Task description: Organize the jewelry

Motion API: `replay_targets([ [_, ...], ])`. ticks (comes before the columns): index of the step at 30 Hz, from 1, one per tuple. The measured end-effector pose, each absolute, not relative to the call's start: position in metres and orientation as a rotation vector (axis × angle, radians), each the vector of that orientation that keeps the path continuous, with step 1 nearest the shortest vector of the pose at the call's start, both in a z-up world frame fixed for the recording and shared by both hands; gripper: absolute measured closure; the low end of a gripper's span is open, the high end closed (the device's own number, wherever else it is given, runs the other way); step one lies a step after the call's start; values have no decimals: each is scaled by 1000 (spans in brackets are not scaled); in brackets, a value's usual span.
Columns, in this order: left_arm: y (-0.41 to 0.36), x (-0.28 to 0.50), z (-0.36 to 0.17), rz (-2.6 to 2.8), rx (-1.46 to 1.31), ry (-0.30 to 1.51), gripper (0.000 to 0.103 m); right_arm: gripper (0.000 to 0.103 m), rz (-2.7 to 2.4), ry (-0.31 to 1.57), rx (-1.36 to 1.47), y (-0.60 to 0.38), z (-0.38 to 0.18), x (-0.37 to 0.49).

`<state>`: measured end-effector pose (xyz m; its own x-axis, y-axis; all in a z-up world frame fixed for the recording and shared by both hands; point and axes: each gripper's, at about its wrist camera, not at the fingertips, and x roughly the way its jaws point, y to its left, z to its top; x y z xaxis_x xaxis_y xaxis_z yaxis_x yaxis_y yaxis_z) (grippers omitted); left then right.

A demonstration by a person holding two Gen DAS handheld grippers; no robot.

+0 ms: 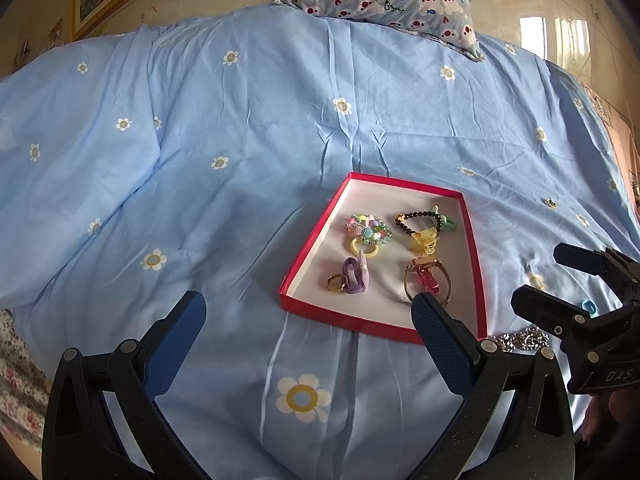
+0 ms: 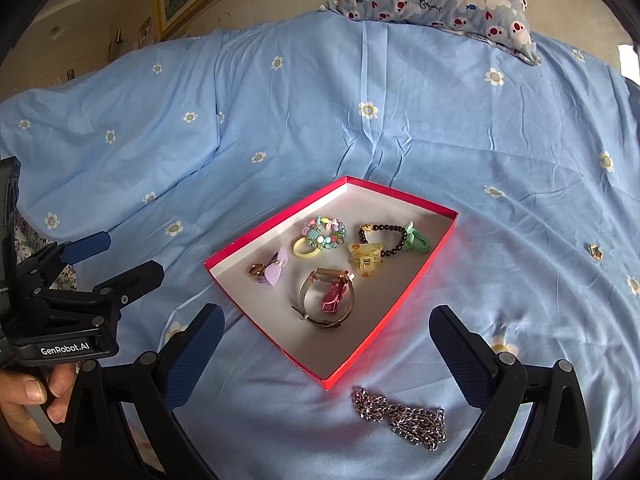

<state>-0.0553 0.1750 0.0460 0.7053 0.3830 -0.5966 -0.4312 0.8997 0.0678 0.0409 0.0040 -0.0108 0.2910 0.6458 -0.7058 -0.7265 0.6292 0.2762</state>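
step: grab silver metal chain necklace (image 2: 402, 420), piled on the blue sheet just outside shallow red cardboard tray (image 2: 404, 304) | my right gripper (image 2: 326, 354) wide open, empty | tip: pinch the thick bunch, lift clear over the rim | left gripper (image 1: 308, 338) open too

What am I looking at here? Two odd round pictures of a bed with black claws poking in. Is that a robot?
There is no robot: a person holds a two-finger gripper in each hand, each carrying a wide-angle camera looking along its fingers. One picture comes from the left gripper, the other from the right gripper. Both are open and hold nothing. On the blue flowered bedspread lies a red box already holding a beaded bracelet, a black bead bracelet, a yellow claw clip, a watch, a ring and a purple bow. A silver chain lies outside it, nearest the right gripper.
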Motion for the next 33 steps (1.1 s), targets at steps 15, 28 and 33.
replay_targets([
  [15, 173, -54, 45, 451, -79, 645, 0, 0, 917, 888, -105, 3, -12, 42],
  [28, 173, -54, 44, 450, -79, 644, 0, 0, 917, 889, -104, 2, -12, 42],
  [33, 172, -54, 44, 450, -78, 645, 0, 0, 918, 890, -104, 2, -12, 43],
])
